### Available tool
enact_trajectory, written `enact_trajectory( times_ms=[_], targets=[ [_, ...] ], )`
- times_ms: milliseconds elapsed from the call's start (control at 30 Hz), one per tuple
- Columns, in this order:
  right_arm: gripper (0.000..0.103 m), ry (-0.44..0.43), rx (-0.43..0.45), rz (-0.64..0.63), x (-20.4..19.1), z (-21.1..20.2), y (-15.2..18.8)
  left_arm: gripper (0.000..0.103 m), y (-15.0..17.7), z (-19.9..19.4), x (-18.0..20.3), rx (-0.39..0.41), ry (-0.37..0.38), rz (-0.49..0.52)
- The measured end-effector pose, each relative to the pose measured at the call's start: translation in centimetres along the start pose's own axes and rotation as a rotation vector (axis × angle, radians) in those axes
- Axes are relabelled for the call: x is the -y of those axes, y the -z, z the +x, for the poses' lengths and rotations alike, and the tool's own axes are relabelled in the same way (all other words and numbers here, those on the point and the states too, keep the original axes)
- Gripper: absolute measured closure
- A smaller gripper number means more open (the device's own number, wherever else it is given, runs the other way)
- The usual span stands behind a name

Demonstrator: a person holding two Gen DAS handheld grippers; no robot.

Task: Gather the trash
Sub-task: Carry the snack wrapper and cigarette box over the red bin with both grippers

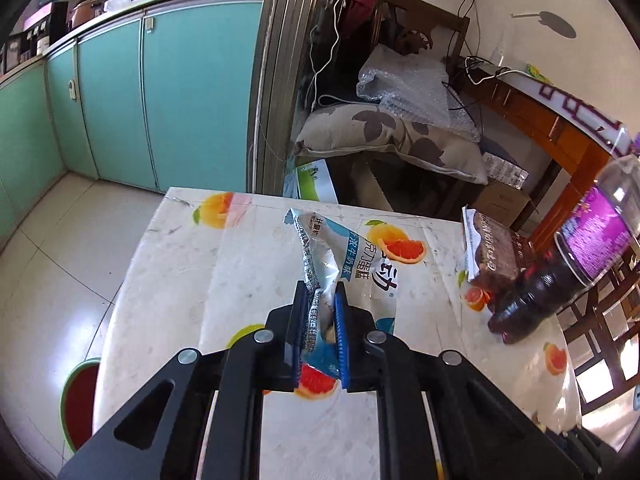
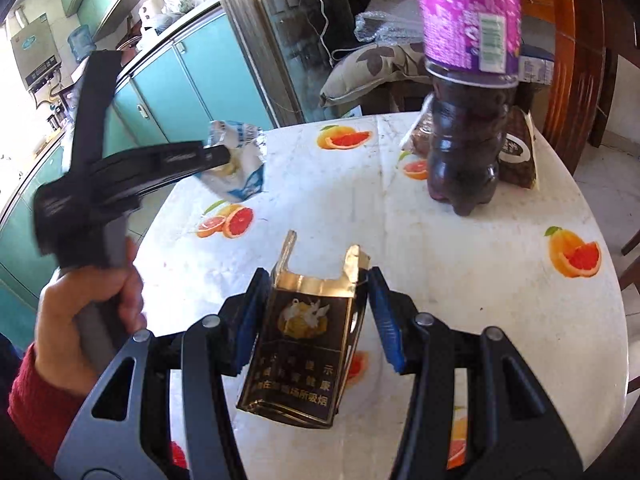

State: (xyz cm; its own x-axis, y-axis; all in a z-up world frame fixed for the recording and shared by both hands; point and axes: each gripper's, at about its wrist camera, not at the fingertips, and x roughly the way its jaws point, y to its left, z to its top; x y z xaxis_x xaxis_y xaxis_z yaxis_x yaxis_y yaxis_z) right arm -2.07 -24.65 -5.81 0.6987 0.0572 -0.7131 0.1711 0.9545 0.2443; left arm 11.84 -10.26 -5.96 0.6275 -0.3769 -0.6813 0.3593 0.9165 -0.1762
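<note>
Blue pads of the left gripper (image 1: 323, 292) pinch a crumpled silver-and-blue wrapper (image 1: 340, 256), the jaws drawn nearly together on the thin film. In the right wrist view the wrapper hangs from that gripper above the table's far left edge, clear of the cloth. The right gripper (image 2: 314, 280) holds an empty dark cigarette pack (image 2: 298, 344) with a torn gold top; its jaws stand at a middling width, the left pad against the pack's side, the right pad close to the other side, though contact there is hard to confirm. Both pieces of trash look picked up, so the step in hand is carrying them off. No bin shows in either view, so the next move calls for finding one and keeping both grips firm. A brown wrapper (image 1: 494, 252) lies beside a purple-labelled bottle (image 2: 466, 128) on the table (image 2: 460, 272), probably next to collect.
</note>
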Motion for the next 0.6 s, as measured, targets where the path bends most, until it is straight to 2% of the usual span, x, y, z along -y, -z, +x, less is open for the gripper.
enact_trajectory(
  times_ms=[300, 500, 600],
  targets=[
    [0.054, 0.019, 0.067, -0.112, -4.5, -2.1, 0.3, 0.093, 3.2, -8.4, -4.1, 0.049, 0.012, 0.093],
    [0.054, 0.041, 0.113, -0.152, -6.5, -3.5, 0.6, 0.093, 5.7, -10.3, -5.7, 0.076, 0.018, 0.122],
    [0.054, 0.042, 0.136, -0.135, -7.3, -4.1, 1.3, 0.092, 5.9, -10.7, -6.0, 0.076, 0.047, 0.114]
  ],
)
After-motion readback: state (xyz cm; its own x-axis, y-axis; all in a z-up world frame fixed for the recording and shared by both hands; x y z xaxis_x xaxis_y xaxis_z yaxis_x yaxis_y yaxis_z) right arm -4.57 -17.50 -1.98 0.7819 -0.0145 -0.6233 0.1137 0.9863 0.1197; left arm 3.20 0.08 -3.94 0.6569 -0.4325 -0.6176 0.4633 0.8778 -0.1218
